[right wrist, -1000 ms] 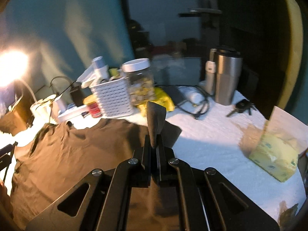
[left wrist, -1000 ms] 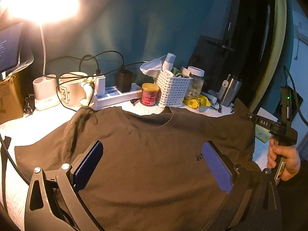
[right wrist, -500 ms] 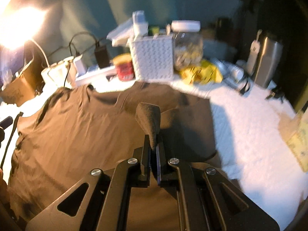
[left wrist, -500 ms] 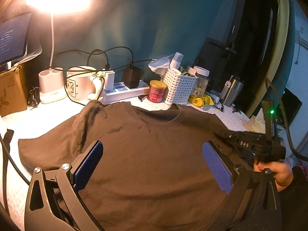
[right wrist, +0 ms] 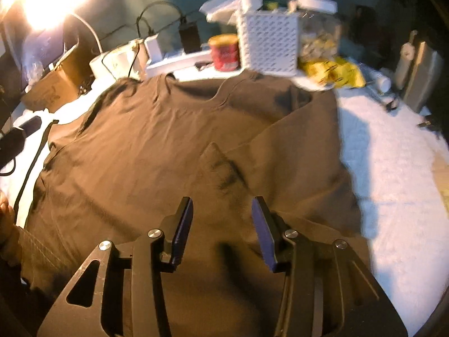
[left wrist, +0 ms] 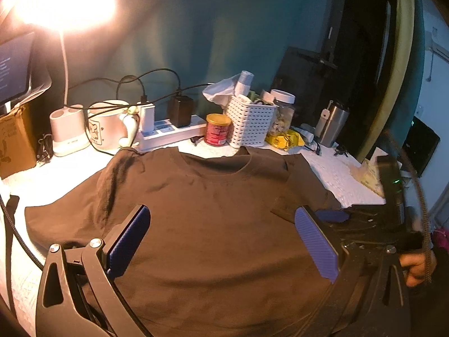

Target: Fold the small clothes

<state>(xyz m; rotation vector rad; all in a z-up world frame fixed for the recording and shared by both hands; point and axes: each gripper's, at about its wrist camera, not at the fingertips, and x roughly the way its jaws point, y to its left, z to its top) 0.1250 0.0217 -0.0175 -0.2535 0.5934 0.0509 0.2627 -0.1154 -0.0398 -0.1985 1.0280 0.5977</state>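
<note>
While the left claw (left wrist: 221,241) hovers apart, the right claw (right wrist: 221,224) has just been opening, empty, above the brown T-shirt's (right wrist: 140,151) folded sleeve (right wrist: 294,157) at 3 o'clock.

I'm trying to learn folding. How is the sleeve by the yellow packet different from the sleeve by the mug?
The right sleeve is folded inward and lies on top of the shirt's body; the left sleeve is spread flat out to the side on the white table cover. The right sleeve's corner points toward the shirt's middle; the left sleeve's end points away from it. Both are the same brown cloth, part of one T-shirt, and neither is gripped.
</note>
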